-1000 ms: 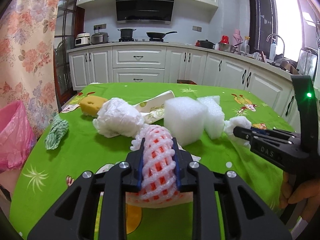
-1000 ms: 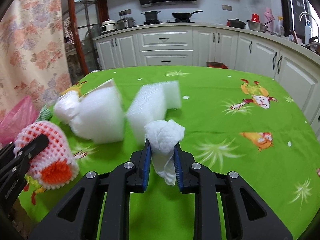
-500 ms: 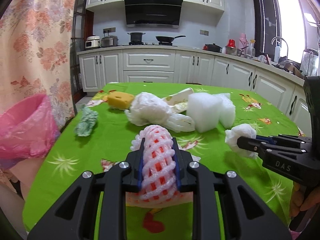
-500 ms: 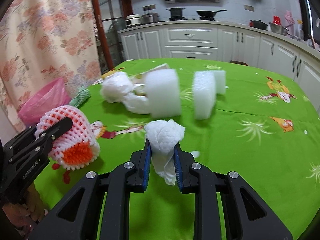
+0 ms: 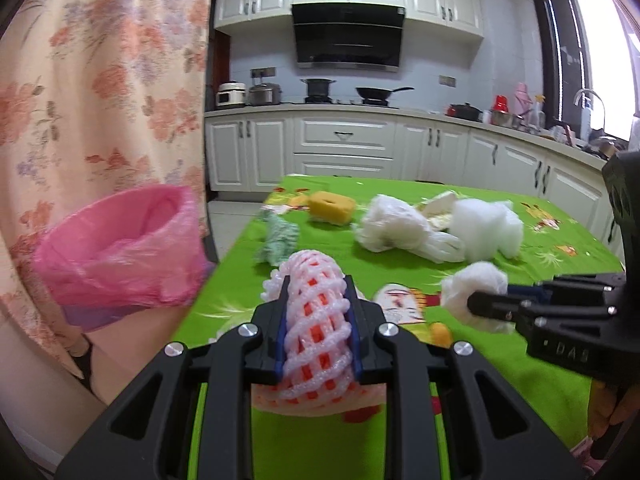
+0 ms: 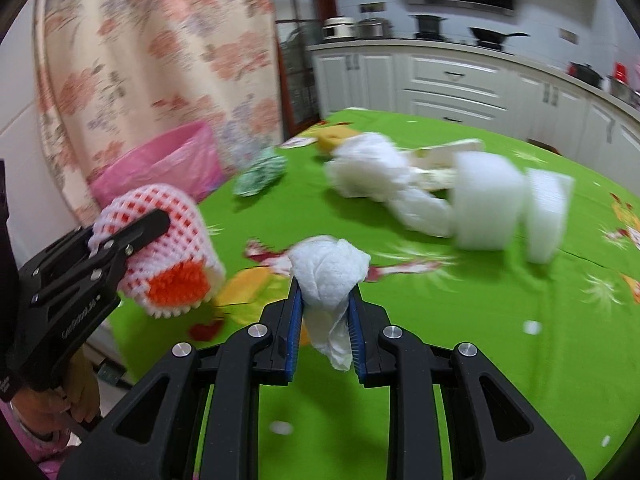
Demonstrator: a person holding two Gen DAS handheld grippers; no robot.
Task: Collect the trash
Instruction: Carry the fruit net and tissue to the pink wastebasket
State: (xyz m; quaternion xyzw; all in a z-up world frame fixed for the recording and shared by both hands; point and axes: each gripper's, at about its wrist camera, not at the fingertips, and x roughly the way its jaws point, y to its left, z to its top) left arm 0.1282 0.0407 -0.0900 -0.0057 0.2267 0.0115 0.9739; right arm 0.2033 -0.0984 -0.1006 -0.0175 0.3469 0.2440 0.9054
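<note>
Trash in hand: foam fruit net [image 5: 316, 320], pink-white mesh with an orange core, pinched between the blue pads of the left gripper [image 5: 318, 328]; it is off the cloth, held above the table's near edge.
Second piece: crumpled white tissue [image 6: 328, 276] clamped by the right gripper [image 6: 326, 320], jaws narrow on it, a tail of paper hanging below the pads.
Bin: pink bag-lined bin [image 5: 120, 252] stands off the table's left side, against the floral curtain [image 5: 100, 80]. Its mouth is open; only the folds of the liner show inside, and the bottom is hidden.
Gripper positions: left one nearest the bin, the right one beside it to the right, both over the table's near left part.
Table: green printed cloth [image 5: 520, 272] carrying the remaining trash.
Left on the table: green-white crumpled wrapper [image 5: 280, 236] closest to the bin side; yellow sponge [image 5: 332, 204] behind it; white plastic bag wad [image 5: 396, 228] in the middle; white foam blocks [image 6: 488, 204] to its right, with a flattened paper cup [image 6: 444, 156] lying behind them.
Hands: fingers of the person [image 6: 76, 392] wrap the left gripper's handle.
</note>
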